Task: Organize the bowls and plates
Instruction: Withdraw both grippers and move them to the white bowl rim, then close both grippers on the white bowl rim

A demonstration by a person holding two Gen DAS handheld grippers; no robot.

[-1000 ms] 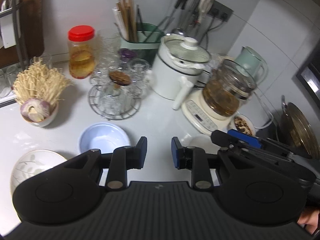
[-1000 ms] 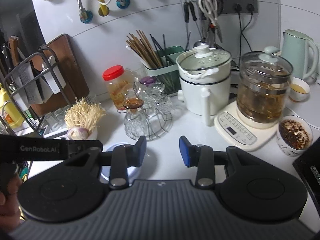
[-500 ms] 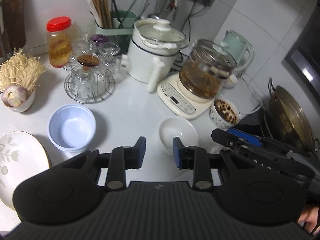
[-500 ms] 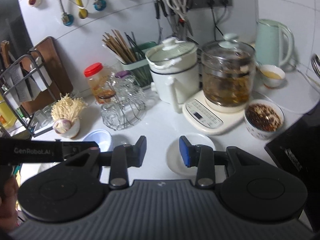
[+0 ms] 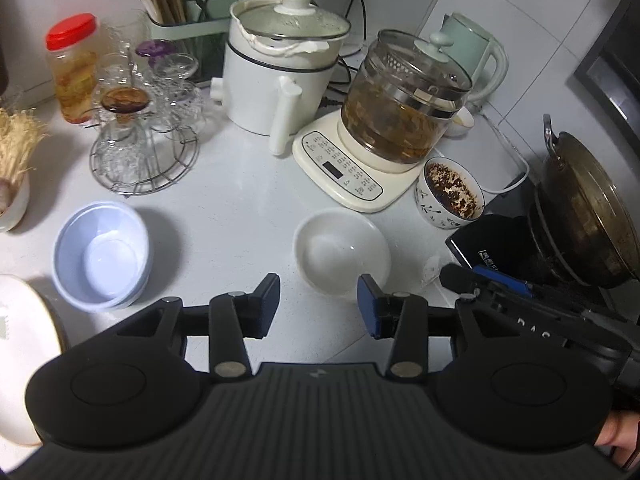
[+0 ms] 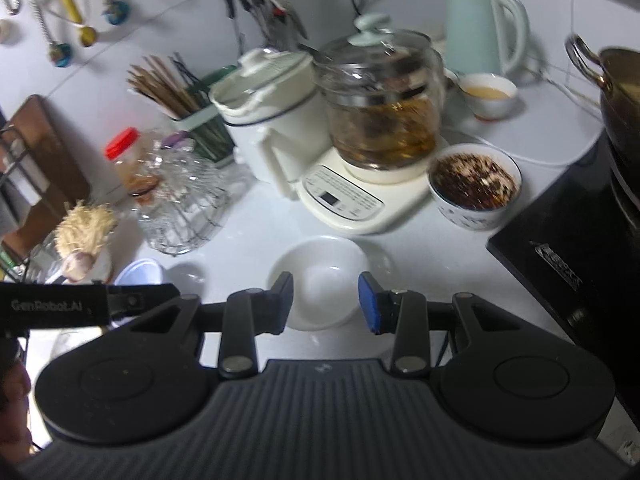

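A small white bowl sits empty on the white counter, just beyond my open left gripper. The same white bowl lies between and just past the fingers of my open right gripper. A pale blue bowl stands on the counter to the left, and its edge shows in the right wrist view. A white patterned plate lies at the far left edge. The right gripper's body shows at the right of the left wrist view.
A patterned bowl of dark food stands right of the white bowl, by a glass kettle on a cream base. A white cooker, a wire rack of glasses, a black hob with a pan surround the spot.
Both grippers have moved right and forward toward the white bowl, which now sits close in front of them. Both have opened wider. The blue bowl and plate slid to the left of view.
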